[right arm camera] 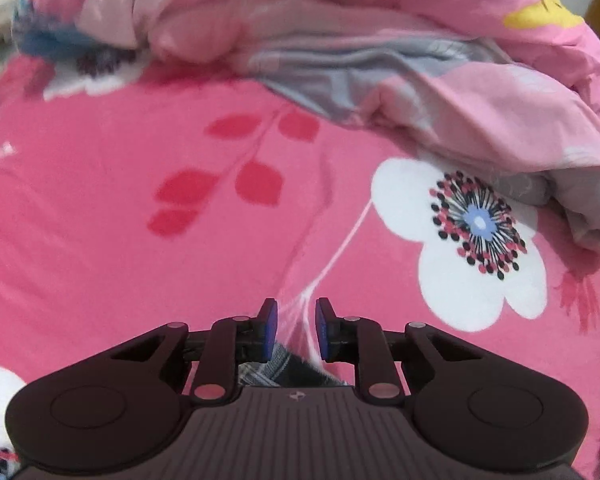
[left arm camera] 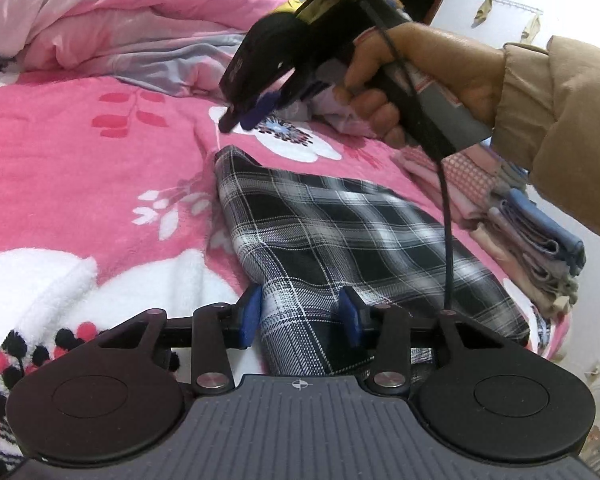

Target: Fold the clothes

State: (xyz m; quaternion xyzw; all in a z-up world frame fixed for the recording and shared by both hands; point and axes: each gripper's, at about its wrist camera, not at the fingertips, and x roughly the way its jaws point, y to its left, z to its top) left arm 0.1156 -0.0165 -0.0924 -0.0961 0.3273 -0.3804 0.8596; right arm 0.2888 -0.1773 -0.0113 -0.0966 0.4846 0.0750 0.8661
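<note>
Plaid garment (left arm camera: pixel 340 236) lies mid-frame on the pink bed (left arm camera: pixel 80 168), looks partly folded, probably a fold or two left. Stack of folded clothes (left arm camera: pixel 532 236) at right edge is already done. Left hand-held gripper (left arm camera: pixel 300 320) straddles its near corner, not clamped. Right hand-held gripper (right arm camera: pixel 296 330) holds nothing, hovering over its far corner.

My left gripper (left arm camera: pixel 300 316): black linkage arms, silver pivot screws, blue pads, ribbed grey housing with a crosshair mark. My right gripper (right arm camera: pixel 294 330) matches. Black cable (left arm camera: pixel 446 216) trails from it; puffy tan jacket sleeve (left arm camera: pixel 560 120).
</note>
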